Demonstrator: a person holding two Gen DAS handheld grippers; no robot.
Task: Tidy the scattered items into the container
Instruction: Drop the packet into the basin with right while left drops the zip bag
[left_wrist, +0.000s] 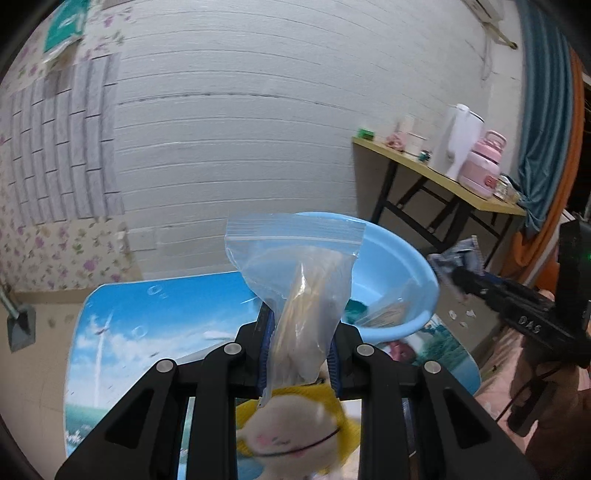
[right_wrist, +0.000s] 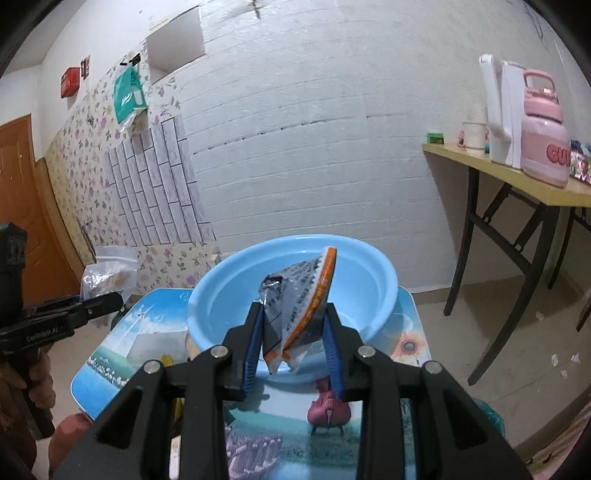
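Observation:
My left gripper (left_wrist: 303, 332) is shut on a clear zip bag (left_wrist: 295, 266) with beige contents, held up over the picture-printed small table (left_wrist: 147, 314). Behind the bag stands the light blue basin (left_wrist: 424, 273) with a teal item (left_wrist: 356, 308) and a packet inside. A yellow plush toy (left_wrist: 295, 435) lies under the left gripper. My right gripper (right_wrist: 293, 310) is shut on a grey and orange snack packet (right_wrist: 303, 295), in front of the basin (right_wrist: 221, 273). In the right wrist view the left gripper (right_wrist: 110, 299) with its zip bag (right_wrist: 107, 273) sits at the left.
A folding table with a yellow top (right_wrist: 546, 188) stands at the right by the wall, bearing a white jug (right_wrist: 498, 110), a pink bottle (right_wrist: 543, 147) and cups. An orange door (right_wrist: 18, 206) is at the far left. Paper scraps lie on the floor.

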